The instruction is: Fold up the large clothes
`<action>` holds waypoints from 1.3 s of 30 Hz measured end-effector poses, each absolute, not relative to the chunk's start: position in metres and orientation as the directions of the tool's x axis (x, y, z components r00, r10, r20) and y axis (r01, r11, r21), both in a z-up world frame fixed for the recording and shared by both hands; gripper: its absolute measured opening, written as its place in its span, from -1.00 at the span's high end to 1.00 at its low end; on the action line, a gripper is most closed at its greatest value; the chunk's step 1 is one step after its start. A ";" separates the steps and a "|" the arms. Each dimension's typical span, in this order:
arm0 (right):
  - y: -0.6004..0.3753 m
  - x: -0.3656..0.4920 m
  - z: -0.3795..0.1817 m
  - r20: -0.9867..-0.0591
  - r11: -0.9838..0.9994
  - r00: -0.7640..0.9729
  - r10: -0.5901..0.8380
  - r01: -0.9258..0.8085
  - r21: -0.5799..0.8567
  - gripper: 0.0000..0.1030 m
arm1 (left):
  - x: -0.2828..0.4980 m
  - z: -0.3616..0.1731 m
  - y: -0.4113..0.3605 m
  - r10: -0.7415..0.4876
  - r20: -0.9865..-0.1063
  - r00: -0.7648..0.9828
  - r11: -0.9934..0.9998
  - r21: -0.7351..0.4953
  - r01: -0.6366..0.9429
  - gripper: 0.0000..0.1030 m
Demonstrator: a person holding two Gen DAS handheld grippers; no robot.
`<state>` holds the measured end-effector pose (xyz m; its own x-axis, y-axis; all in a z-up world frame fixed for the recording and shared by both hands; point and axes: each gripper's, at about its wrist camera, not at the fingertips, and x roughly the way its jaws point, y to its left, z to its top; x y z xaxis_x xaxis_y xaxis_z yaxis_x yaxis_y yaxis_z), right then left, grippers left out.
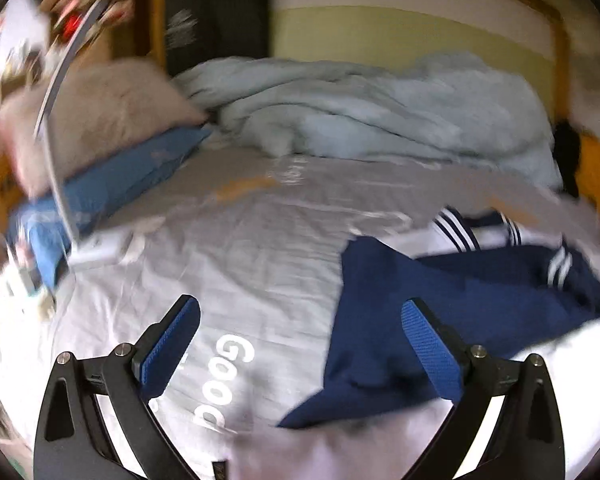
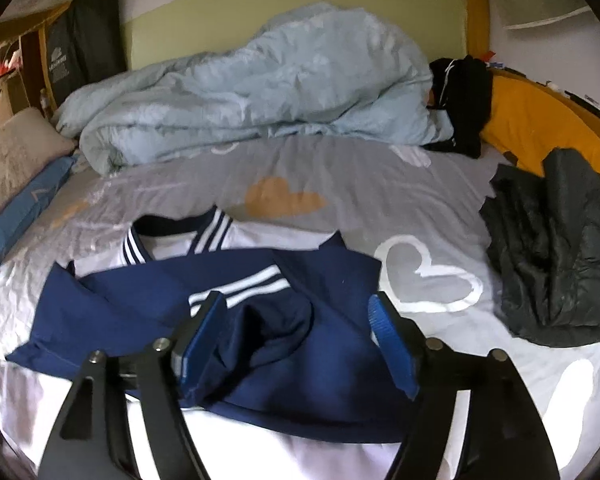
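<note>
A navy and white jacket [image 2: 148, 300] with white-striped collar and cuffs lies on the grey bed sheet [image 2: 340, 184], its navy sleeves folded across the white body. In the left wrist view the jacket [image 1: 420, 304] lies at the right. My left gripper [image 1: 300, 320] is open and empty above the sheet, its right finger over the jacket's left sleeve edge. My right gripper [image 2: 296, 316] is open over the bunched navy sleeve with the striped cuff [image 2: 240, 284], holding nothing.
A heaped light-blue duvet [image 2: 260, 88] fills the back of the bed. A dark green padded jacket [image 2: 556, 264] lies at the right, a black garment [image 2: 464, 96] beyond it. A beige pillow [image 1: 100, 120] on a blue pillow [image 1: 112, 184] lies at the left.
</note>
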<state>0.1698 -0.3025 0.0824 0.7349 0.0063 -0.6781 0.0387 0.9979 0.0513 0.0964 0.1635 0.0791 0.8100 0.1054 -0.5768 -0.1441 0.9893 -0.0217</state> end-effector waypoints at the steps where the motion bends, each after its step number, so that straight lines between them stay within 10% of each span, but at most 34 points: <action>1: -0.301 0.172 0.078 -0.686 0.998 0.727 0.008 0.035 0.049 -0.40 | 0.099 0.077 0.173 0.098 -0.585 0.805 0.985 -0.058 -0.161 -0.89; 5: -0.279 0.187 0.060 -0.747 0.993 0.654 0.118 -0.064 0.101 -0.50 | 0.109 0.061 0.188 0.066 -0.622 0.780 0.982 -0.098 -0.162 -0.46; 12: -0.240 0.204 0.024 -0.826 0.993 0.562 0.030 -0.109 -0.038 -0.53 | 0.113 0.054 0.153 0.001 -0.639 0.769 0.996 -0.066 -0.056 -0.35; 14: -0.244 0.207 0.014 -0.838 0.995 0.545 -0.023 -0.068 -0.072 -0.09 | 0.113 0.050 0.143 -0.010 -0.650 0.760 0.998 -0.055 -0.034 -0.35; 16: -0.251 0.197 0.018 -0.817 0.997 0.577 0.024 -0.069 -0.019 0.77 | 0.112 0.047 0.138 -0.011 -0.658 0.753 0.999 -0.045 -0.024 -0.35; 21: -0.283 0.130 0.037 -0.708 0.998 0.705 0.042 0.006 0.065 0.85 | 0.108 0.051 0.139 -0.020 -0.647 0.762 0.997 -0.066 -0.029 -0.35; 29: -0.341 0.073 0.017 -0.783 0.973 0.621 0.043 0.151 0.173 0.85 | 0.102 0.059 0.133 -0.026 -0.625 0.780 0.999 -0.053 -0.009 -0.35; 32: -0.343 0.075 0.035 -0.741 0.972 0.670 0.040 0.145 0.183 0.25 | 0.102 0.058 0.131 -0.015 -0.624 0.782 0.999 -0.040 -0.013 -0.35; 33: -0.345 0.077 0.042 -0.722 0.970 0.690 0.049 0.140 0.200 -0.38 | 0.102 0.058 0.130 -0.014 -0.623 0.782 0.999 -0.039 -0.013 -0.35; 39: -0.344 0.122 0.059 -0.708 0.972 0.704 0.046 0.131 0.194 -0.46 | 0.130 0.068 0.124 -0.080 -0.627 0.775 0.996 -0.073 0.043 -0.69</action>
<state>0.1215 -0.3442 0.0587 0.7044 0.0462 -0.7083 0.1313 0.9722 0.1940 0.1303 0.1237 0.0680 0.7751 -0.0797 -0.6268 0.0433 0.9964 -0.0732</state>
